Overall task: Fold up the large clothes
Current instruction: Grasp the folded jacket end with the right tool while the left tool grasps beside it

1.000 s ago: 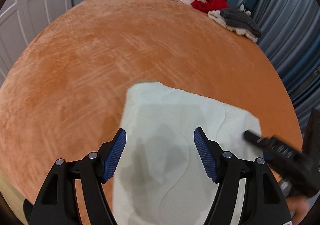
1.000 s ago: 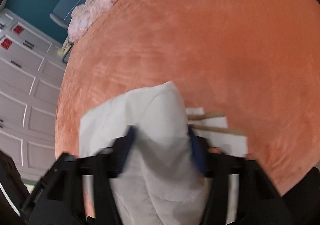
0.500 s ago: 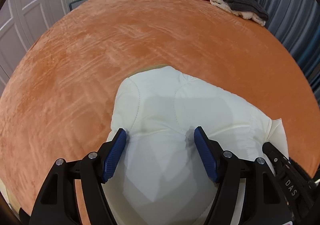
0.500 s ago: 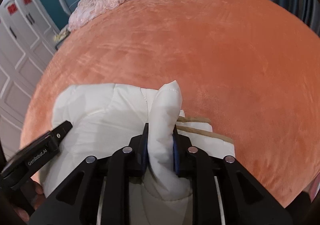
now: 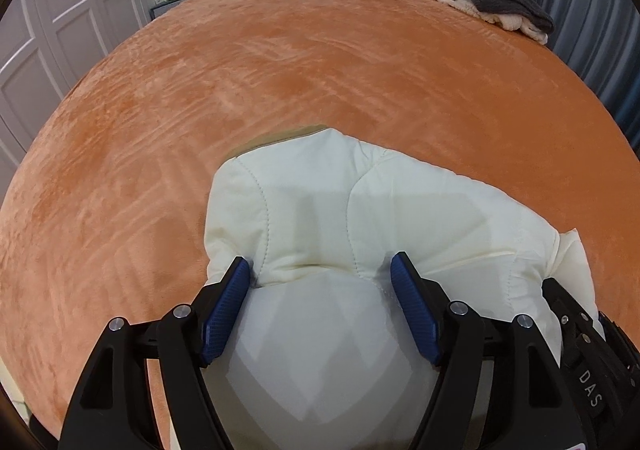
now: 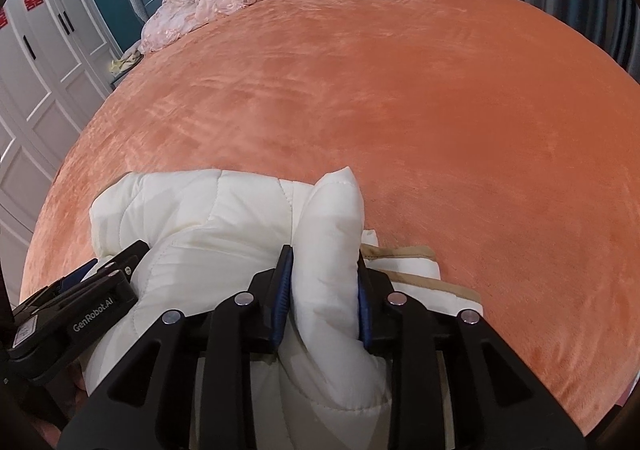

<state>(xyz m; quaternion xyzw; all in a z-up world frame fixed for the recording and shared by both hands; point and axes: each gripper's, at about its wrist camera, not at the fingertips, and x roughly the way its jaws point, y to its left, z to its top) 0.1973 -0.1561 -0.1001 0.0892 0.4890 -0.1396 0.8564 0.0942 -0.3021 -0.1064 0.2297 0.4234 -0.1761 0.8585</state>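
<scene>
One orange bed carries everything we see, and our one cream quilted jacket lies bundled at its near edge. It looks puffy, soft and light, so we judge it will spring back unless pinched at a stitched edge or fold. Four loose garments sit piled at the far headboard. Our right gripper is clamped on a padded fold; our left gripper stands wide, straddling the jacket without pressing.
</scene>
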